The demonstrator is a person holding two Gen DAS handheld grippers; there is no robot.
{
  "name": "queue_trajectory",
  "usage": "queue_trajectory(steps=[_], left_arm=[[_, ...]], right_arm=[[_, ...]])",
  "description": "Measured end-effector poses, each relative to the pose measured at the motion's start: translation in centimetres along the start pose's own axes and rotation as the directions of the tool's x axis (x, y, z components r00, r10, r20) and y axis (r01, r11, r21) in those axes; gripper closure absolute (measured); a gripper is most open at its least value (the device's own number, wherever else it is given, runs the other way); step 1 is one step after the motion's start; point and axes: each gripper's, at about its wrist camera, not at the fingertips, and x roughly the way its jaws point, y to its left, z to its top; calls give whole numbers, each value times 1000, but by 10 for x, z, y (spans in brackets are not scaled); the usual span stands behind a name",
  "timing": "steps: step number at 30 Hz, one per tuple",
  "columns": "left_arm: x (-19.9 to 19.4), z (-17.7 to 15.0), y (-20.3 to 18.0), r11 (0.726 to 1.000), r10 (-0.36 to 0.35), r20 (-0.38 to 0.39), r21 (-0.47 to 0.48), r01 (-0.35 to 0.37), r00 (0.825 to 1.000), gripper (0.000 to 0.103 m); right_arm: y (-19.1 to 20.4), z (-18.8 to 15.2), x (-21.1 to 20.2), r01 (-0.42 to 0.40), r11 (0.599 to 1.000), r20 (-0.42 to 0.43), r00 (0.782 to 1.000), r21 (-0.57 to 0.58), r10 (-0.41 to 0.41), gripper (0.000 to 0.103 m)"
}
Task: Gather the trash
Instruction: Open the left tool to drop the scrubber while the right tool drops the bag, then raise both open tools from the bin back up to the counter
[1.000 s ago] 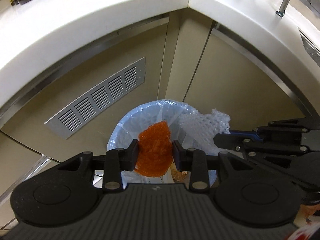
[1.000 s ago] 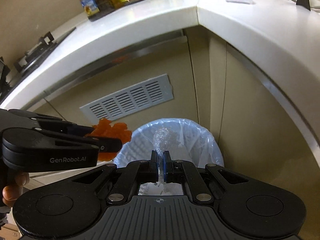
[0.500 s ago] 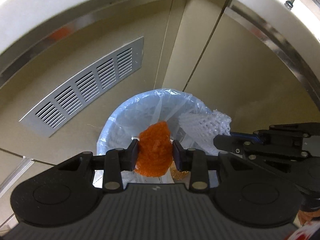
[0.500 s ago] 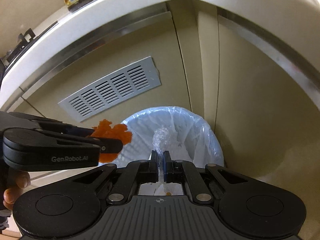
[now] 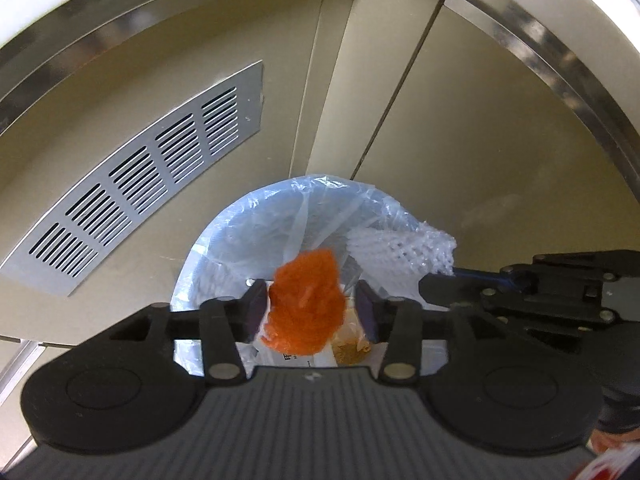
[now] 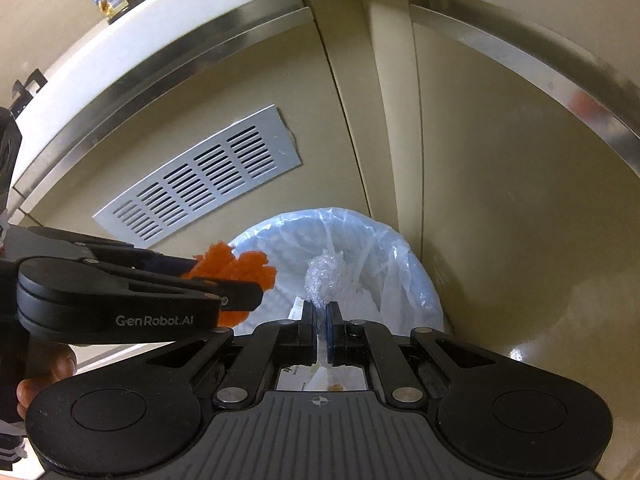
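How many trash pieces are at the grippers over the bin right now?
2. The orange net sits loose between the open left gripper fingers; the white foam net is pinched in the right gripper. More lies in the bin.

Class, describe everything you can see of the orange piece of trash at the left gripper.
The orange net is a crumpled, fuzzy mesh wad, bright orange and slightly blurred. It sits between the fingers of the left gripper, which stand apart on either side; contact cannot be confirmed. It hangs over the opening of the trash bin, lined with a clear plastic bag, with paper scraps below.
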Motion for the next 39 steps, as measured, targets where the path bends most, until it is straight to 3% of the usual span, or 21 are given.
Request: queue_trajectory(steps=[4, 19, 21, 22, 23, 25, 39], left_arm=[[-2, 1, 0, 1000, -7, -2, 0, 7, 1000, 48], [-5, -4, 13, 1000, 10, -12, -21, -10, 1000, 48], [-5, -4, 14, 1000, 13, -17, -24, -14, 1000, 48], [-5, -4, 14, 1000, 14, -17, -25, -15, 1000, 49], [-6, -4, 16, 999, 19, -16, -27, -19, 1000, 49], [-6, -4, 19, 999, 17, -18, -32, -18, 1000, 49], [-12, -6, 19, 1000, 3, -16, -20, -4, 1000, 49]], right_arm=[[-2, 0, 2, -3, 1000, 2, 1000, 6, 3, 98], [3, 2, 14, 1, 1000, -19, 1000, 9, -1, 98], [3, 2, 19, 9, 1000, -41, 999, 5, -9, 91], [3, 1, 20, 13, 1000, -44, 999, 3, -12, 77], [3, 1, 21, 26, 1000, -44, 999, 2, -26, 69], [1, -1, 22, 26, 1000, -45, 999, 7, -26, 63], [3, -6, 18, 47, 999, -61, 997, 23, -45, 56]])
